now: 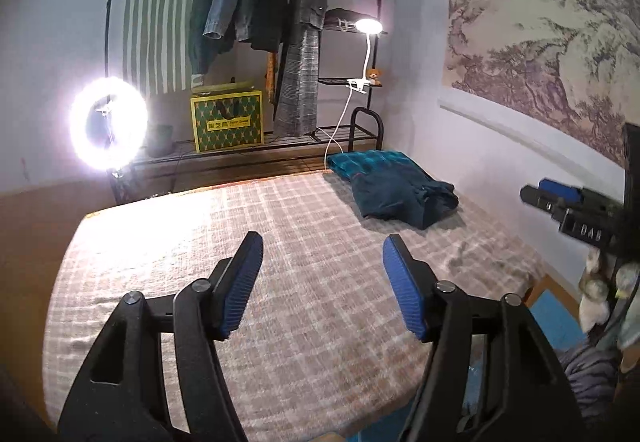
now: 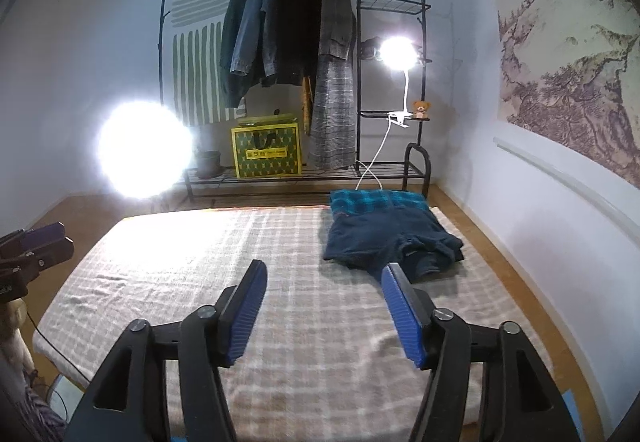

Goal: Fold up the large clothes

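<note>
**Both jaws open & empty over checked bed**

Left gripper (image 1: 322, 262): tilted down toward bed (image 1: 280, 242), jaws spread wide, nothing btwn pads, only checked cover below. Right gripper (image 2: 324, 286): same downward tilt, jaws wide apart, empty; also visible at right edge of left wrist view. Folded dark-blue garment (image 2: 384, 242) on far right of bed, atop teal plaid piece (image 2: 372, 200), well ahead of both grippers, untouched. Clothes rack (image 2: 288, 22) w/ hung coats at far wall; ring light (image 1: 108, 122) far left.
</note>
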A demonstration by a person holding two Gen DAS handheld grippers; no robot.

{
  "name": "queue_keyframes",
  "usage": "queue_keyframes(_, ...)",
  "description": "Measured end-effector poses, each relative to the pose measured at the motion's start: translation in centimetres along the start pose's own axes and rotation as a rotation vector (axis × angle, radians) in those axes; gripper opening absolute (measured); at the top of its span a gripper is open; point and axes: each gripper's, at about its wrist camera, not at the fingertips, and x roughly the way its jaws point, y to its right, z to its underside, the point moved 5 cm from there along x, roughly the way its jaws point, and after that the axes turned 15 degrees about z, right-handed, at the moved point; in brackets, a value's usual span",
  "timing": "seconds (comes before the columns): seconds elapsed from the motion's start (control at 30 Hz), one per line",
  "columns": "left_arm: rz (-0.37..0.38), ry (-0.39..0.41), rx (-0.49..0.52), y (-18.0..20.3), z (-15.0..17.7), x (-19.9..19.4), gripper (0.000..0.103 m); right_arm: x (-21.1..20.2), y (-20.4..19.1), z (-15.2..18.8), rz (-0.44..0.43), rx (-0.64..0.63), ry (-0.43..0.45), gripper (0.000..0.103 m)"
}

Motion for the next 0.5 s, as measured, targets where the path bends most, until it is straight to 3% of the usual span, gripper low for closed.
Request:
queue_keyframes(0.17,-0.023,0.019,-0.015,-1.9,0.3,1.3,0.084,2.0,-1.8,-0.2,0.016,0.015,-0.005,0.079)
queue_keyframes(0.2,-0.025,0.014,-0.018,-2.2,0.3,1.5,0.085,2.3,-2.1,-0.3,0.015,0.022,-0.007,0.085)
queue_keyframes(0.5,-0.015,-0.011,0.021,-3.0,1.0,3.0,0.086,5.4,-3.0,-0.2,0.060,0.080,-0.033,0.101)
